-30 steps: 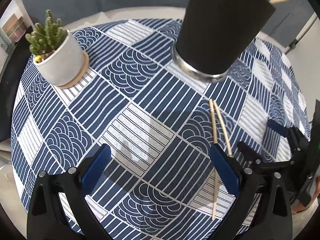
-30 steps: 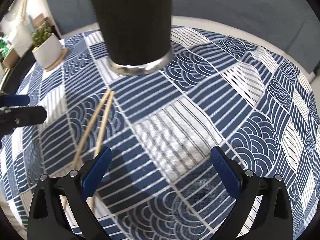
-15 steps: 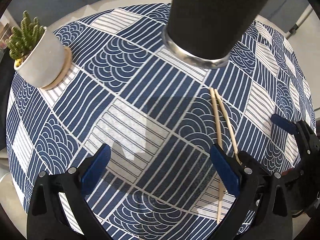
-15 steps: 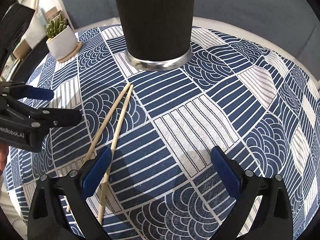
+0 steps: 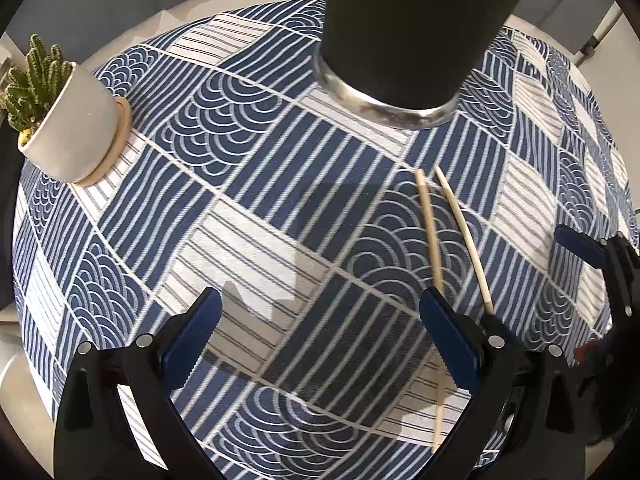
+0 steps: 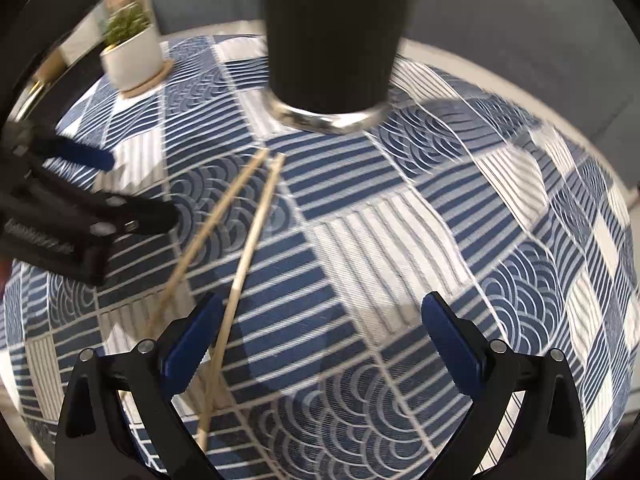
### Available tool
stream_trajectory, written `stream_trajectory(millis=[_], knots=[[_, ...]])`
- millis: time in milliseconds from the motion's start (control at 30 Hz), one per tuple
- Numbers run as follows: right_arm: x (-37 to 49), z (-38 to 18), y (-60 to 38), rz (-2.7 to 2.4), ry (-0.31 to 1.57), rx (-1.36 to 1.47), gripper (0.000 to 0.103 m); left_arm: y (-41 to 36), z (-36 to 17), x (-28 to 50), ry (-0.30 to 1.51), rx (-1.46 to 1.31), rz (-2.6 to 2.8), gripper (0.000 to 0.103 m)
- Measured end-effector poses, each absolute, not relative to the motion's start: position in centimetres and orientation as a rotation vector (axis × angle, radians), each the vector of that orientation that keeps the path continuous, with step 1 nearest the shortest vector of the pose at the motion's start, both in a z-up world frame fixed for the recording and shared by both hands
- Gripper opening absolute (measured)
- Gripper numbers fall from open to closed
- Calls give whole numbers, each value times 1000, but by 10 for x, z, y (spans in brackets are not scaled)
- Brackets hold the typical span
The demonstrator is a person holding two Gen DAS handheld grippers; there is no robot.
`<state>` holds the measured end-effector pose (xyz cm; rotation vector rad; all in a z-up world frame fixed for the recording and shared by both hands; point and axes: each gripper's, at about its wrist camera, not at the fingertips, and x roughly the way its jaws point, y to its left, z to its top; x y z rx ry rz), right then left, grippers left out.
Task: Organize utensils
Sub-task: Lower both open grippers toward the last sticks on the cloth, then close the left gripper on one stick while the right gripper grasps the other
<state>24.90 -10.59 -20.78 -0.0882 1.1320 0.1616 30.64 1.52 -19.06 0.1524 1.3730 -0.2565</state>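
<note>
Two wooden chopsticks lie side by side on the blue-and-white patterned tablecloth, pointing at a tall black cup with a metal base. My left gripper is open over the cloth, its right finger just left of the chopsticks. Open as well, my right gripper has its left finger over the near part of the chopsticks. Each gripper shows at the edge of the other's view: the right gripper at the right, the left gripper at the left. Neither holds anything.
A small cactus in a white pot on a wooden coaster stands at the far left of the table. The round table's edge curves close behind the cup, with a grey wall beyond.
Both grippers have moved forward toward the cup and nearer each other. The chopsticks now sit closer to the right gripper's left finger. Nothing was picked up.
</note>
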Motion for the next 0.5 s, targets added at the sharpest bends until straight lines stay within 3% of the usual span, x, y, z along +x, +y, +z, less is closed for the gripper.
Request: stream_trajectory(millis=[300, 500], knots=[[241, -210, -121, 231, 1092, -115, 95, -20, -202, 309, 1388, 229, -245, 99], [255, -211, -118, 190, 1163, -97, 96, -22, -204, 311, 1361, 219, -241, 99]])
